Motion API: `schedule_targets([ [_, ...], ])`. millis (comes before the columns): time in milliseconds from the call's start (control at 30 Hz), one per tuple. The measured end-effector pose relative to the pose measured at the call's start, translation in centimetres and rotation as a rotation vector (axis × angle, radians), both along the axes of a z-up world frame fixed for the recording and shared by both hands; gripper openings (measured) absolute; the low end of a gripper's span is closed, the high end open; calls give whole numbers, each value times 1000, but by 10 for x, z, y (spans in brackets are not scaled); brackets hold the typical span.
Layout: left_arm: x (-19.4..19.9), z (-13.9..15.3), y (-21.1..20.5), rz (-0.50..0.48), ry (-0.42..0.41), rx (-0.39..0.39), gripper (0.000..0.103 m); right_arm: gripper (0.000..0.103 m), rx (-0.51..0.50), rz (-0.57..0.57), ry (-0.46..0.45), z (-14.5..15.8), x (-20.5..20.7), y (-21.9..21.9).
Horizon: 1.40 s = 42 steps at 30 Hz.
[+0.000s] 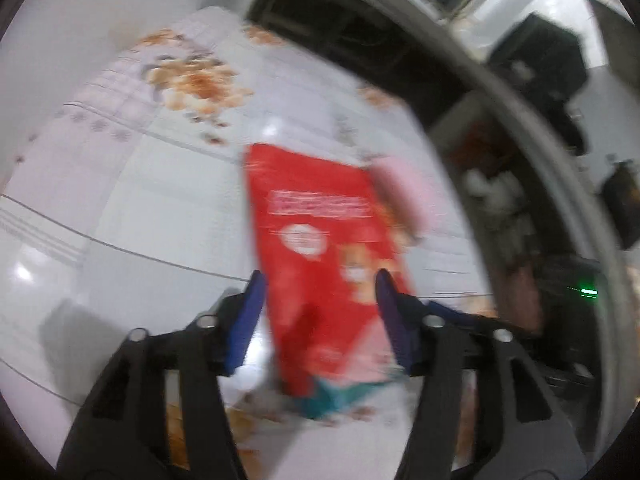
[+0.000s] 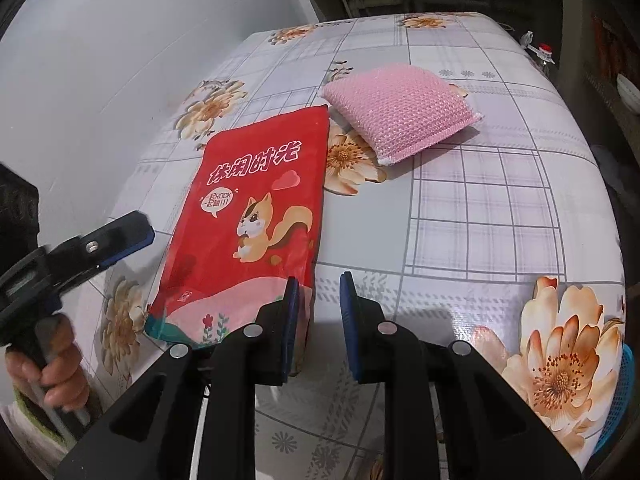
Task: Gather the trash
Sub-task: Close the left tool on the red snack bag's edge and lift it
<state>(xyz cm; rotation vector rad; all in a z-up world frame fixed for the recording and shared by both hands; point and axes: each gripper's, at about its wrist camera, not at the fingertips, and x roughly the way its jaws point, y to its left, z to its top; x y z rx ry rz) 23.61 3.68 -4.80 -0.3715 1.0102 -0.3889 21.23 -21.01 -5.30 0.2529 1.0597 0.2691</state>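
A red snack bag (image 2: 256, 216) with a cartoon squirrel lies flat on the flowered tablecloth (image 2: 480, 208). My right gripper (image 2: 320, 284) hovers over the bag's near right corner. Its jaws stand a narrow gap apart with only cloth showing between them, and the left finger overlaps the bag's edge. In the blurred left wrist view, my left gripper (image 1: 318, 280) is open wide above the red snack bag (image 1: 320, 240), which shows between its fingers. From the right wrist view, a finger (image 2: 124, 236) of the left gripper sits left of the bag, clear of it.
A pink scrub sponge (image 2: 404, 112) lies just beyond the bag's far right corner. A hand (image 2: 52, 368) grips the left handle. A white wall (image 2: 100, 60) borders the table's left side. A blue mesh basket (image 2: 620, 400) peeks past the right edge.
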Motion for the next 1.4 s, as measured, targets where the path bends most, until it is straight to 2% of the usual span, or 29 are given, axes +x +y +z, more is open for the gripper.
schedule_targets([
  [67,11,-10,2,3,47,6,57,21,1,-1,0,0,-1,0],
  [100,15,-10,0,9,21,7,57,21,2,-2,1,0,0,1],
  [167,19,-11,-3,-6,18,22,57,21,-2,-4,2,0,-1,1],
  [200,22,-12,-5,-21,29,-5,57,21,-3,-4,2,1,-1,2],
  [333,24,-25,1,-56,117,-258,56,21,-5,-3,2,1,0,2],
  [433,19,-29,6,-66,102,-390,56,21,0,0,-1,0,0,1],
  [500,18,-34,14,-103,133,-588,56,21,2,1,-3,0,0,0],
  [567,18,-41,18,-130,172,-722,56,21,4,0,-4,0,-1,0],
  [600,18,-43,16,-140,187,-744,55,21,4,0,-5,0,-1,-1],
  [667,20,-45,9,-129,196,-678,52,21,5,-2,-7,0,-2,-1],
  [733,21,-41,3,-118,164,-570,51,21,7,-5,-8,-1,-3,-1],
  [800,22,-36,-1,-126,146,-510,49,21,6,-5,-9,-1,-4,-1],
  [867,23,-28,-5,-129,111,-401,47,21,3,-5,-9,-1,-4,-1],
  [900,24,-24,-10,-114,89,-308,46,21,0,-4,-9,-1,-4,0],
  [933,24,-22,-11,-115,81,-249,44,21,-1,-3,-10,-1,-4,0],
  [1033,29,-28,-10,-132,121,-266,43,21,-6,-2,-13,-1,-5,2],
  [1133,27,-32,-12,-118,128,-237,40,21,-6,-3,-17,-1,-6,2],
  [1233,26,-26,-6,-84,86,-188,40,21,-8,1,-16,-1,-6,2],
  [1300,30,-21,-1,-67,65,-154,44,21,-10,2,-16,0,-6,2],
  [1400,46,-15,1,-25,23,-47,50,21,-11,3,-17,0,-5,3],
])
